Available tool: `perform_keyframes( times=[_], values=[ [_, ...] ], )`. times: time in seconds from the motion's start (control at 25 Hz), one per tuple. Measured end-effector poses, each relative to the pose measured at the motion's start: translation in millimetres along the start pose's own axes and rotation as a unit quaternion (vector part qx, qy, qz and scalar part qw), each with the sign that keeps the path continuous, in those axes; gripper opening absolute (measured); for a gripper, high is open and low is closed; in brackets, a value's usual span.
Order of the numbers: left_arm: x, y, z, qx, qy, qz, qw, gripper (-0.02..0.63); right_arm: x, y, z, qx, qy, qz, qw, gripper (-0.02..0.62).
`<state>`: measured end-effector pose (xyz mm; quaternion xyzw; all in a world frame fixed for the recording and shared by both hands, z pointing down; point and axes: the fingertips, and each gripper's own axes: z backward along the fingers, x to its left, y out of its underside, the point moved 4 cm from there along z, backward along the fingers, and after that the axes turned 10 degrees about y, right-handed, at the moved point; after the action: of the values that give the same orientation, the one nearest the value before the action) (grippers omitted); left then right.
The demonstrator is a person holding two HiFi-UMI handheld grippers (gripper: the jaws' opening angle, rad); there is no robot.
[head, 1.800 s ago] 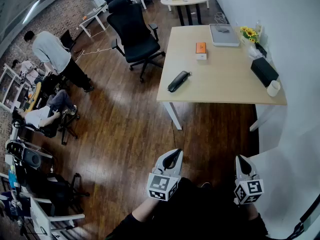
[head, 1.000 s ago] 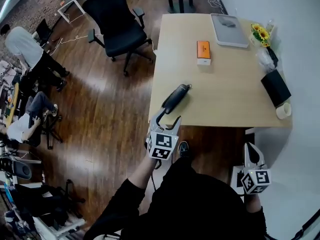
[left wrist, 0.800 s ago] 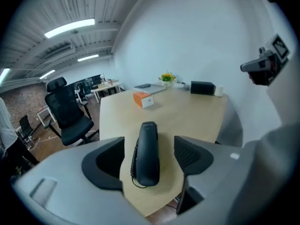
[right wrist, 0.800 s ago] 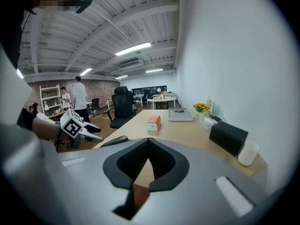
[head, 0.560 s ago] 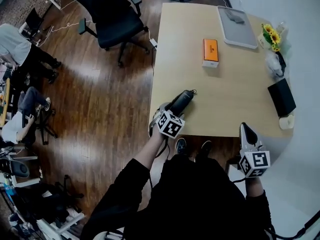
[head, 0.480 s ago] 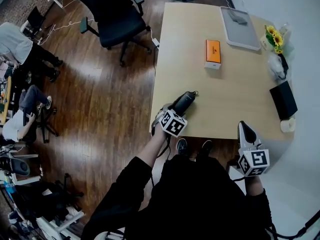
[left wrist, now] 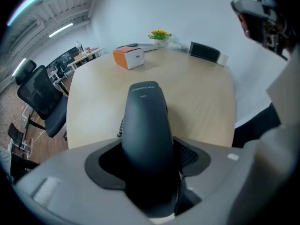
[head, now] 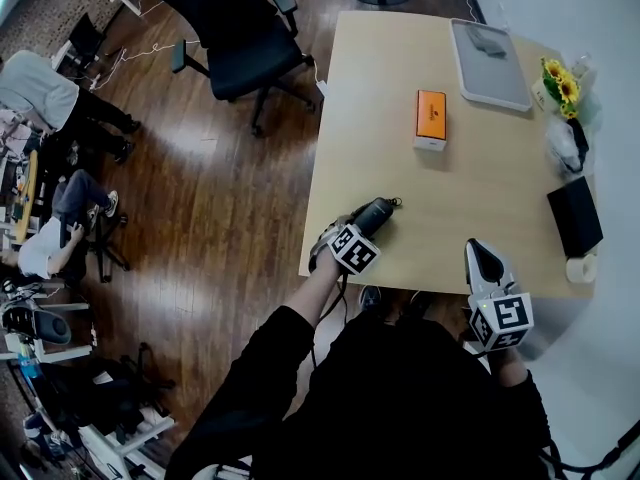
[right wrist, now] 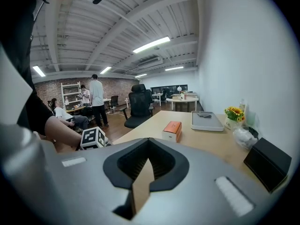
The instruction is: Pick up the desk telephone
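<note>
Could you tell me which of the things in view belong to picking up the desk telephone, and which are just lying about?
Part of the job:
- black telephone handset
- left gripper, its jaws closing with the handset between them

Just lying about:
- orange box
- grey tray
- yellow flowers
- black box
- white cup
- office chair

Bare tabletop point(head: 480, 183) is lying open between the telephone handset point(head: 372, 215) at the near edge and the orange box point(head: 431, 120) farther in. Tray point(head: 490, 53), flowers point(head: 562, 81), black box point(head: 576, 216) and white cup point(head: 580, 268) are crowding the wall side. Office chair point(head: 240, 28) is standing off the far left corner, apart from the table.
</note>
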<state>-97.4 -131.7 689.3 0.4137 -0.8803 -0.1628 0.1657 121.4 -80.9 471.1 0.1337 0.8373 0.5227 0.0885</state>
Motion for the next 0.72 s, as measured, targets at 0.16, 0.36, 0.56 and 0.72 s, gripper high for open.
perform_keyframes(
  times=[0.16,0.36,0.56,0.72],
  values=[
    [7,1,-3,-0.002,0.042,0.045,0.9981,0.262,-7,15,-3,0.013,-0.005,-0.011,1.000,0.001],
    [7,2,-3,-0.006,0.037,0.044,0.9983,0.259,-16,24,-2,0.015,-0.004,-0.025,1.000,0.000],
    [6,3,14,-0.045,0.012,0.083,0.9954,0.259,-25,19,6,0.003,0.002,-0.031,1.000,0.002],
    [-12,-23,68,-0.130,-0.020,0.086,0.9875,0.259,-37,13,12,-0.007,0.016,-0.035,0.999,0.002]
  ],
)
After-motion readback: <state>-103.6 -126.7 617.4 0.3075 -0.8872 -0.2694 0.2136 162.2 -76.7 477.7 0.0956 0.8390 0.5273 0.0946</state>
